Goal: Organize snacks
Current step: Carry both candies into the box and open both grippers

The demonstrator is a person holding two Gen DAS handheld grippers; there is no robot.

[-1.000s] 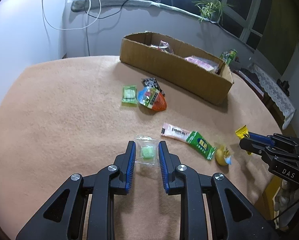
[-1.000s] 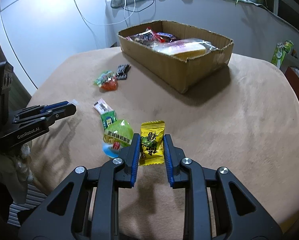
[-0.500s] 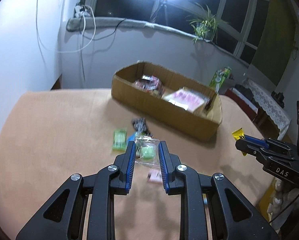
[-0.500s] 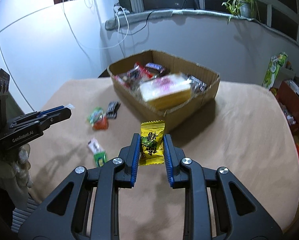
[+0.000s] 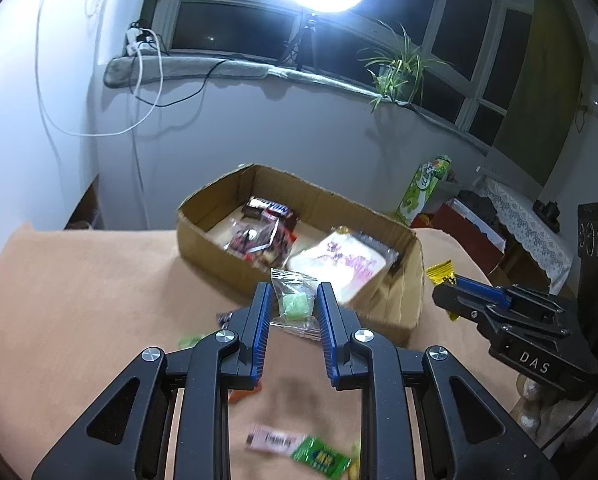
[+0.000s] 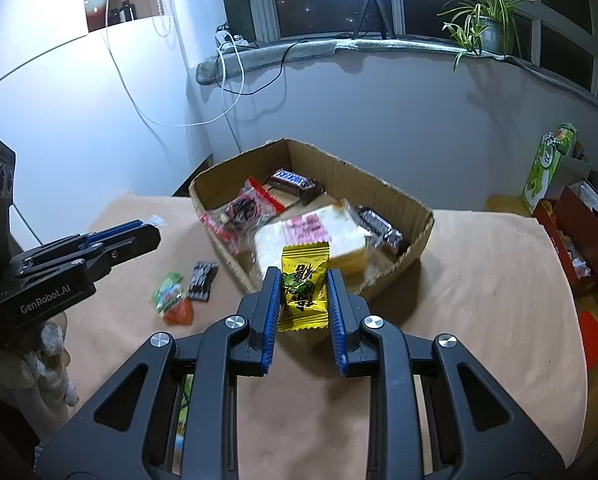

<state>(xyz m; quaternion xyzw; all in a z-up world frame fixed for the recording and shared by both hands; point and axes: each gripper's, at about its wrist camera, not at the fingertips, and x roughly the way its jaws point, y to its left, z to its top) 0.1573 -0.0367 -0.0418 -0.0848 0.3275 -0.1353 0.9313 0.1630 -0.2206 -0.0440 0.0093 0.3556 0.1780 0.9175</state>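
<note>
Left gripper [image 5: 291,300] clamped on clear candy packet [image 5: 293,304], right gripper [image 6: 304,285] clamped on yellow snack packet [image 6: 304,285], both raised near cardboard box [image 6: 415,240], loose snacks [image 6: 173,300] on table [image 6: 479,320].

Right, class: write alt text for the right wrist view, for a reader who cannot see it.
The right gripper holds a yellow snack packet above a tan table, in front of an open cardboard box of snacks. The left gripper enters at left.
</note>
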